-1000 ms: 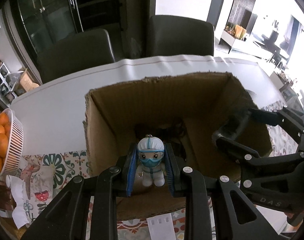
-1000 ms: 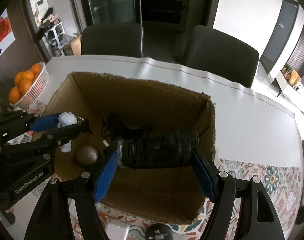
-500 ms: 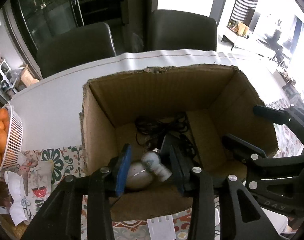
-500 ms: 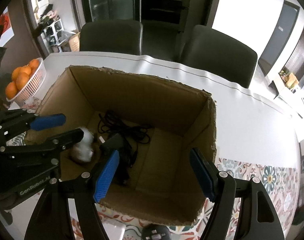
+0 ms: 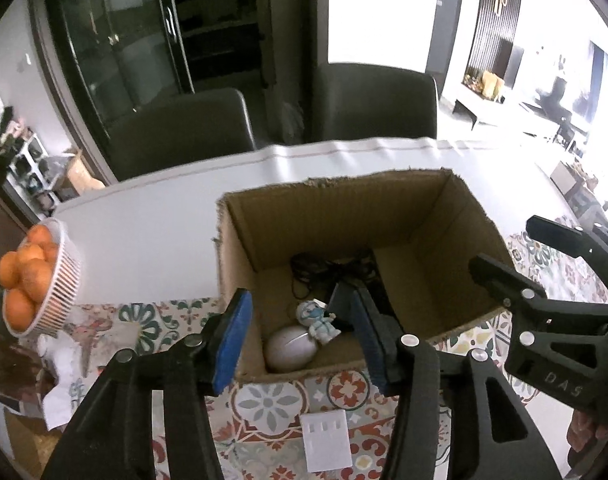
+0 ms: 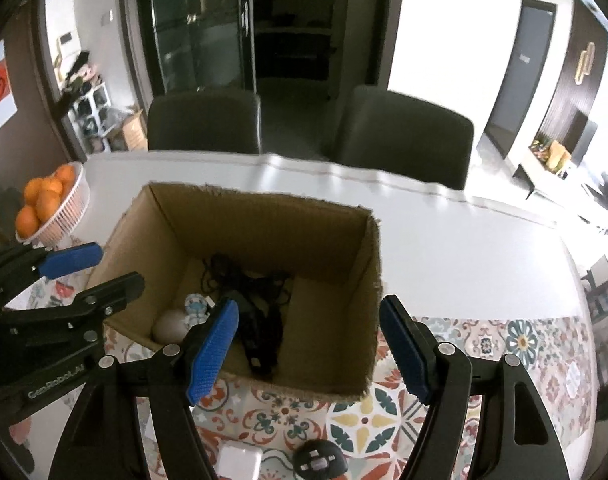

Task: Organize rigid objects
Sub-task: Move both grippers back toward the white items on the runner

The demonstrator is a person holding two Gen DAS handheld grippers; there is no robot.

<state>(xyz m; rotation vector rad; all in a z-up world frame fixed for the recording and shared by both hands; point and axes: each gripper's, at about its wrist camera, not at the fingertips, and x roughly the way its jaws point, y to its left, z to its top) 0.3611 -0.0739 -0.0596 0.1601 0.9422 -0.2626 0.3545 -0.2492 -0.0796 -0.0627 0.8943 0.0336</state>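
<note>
an open cardboard box (image 5: 383,220) is seen standing on a table (image 5: 144,232), half on the white tabletop and half on a patterned mat (image 5: 272,404). inside the box, in its near left corner, a pale egg-shaped object (image 5: 290,348) is found lying on the floor of the box, and a small white and blue figurine (image 5: 317,320) is seen tipped over, leaning against the egg's far right side. farther in, a tangle of black cable (image 5: 327,268) is spread over the box floor, and a dark black device (image 6: 260,332) is seen lying among it toward the middle. the left gripper (image 5: 300,340) is held above the near left part of the box, its blue-padded jaws opening; nothing is pressed between them, and the figurine and egg are seen through the gap, down in the box. the right gripper (image 6: 309,344) is held above the near right part of the box with its jaws set wide apart and nothing held between them. on the mat, near the box's near wall, a white plug adapter (image 5: 327,440) is seen, and in the right wrist view a round black object (image 6: 319,460) lies beside a white block (image 6: 240,460). a white basket (image 5: 60,288) of oranges (image 5: 28,276) is placed at the far left edge of the table. two dark chairs (image 5: 184,132) are set at the table's far side.
</note>
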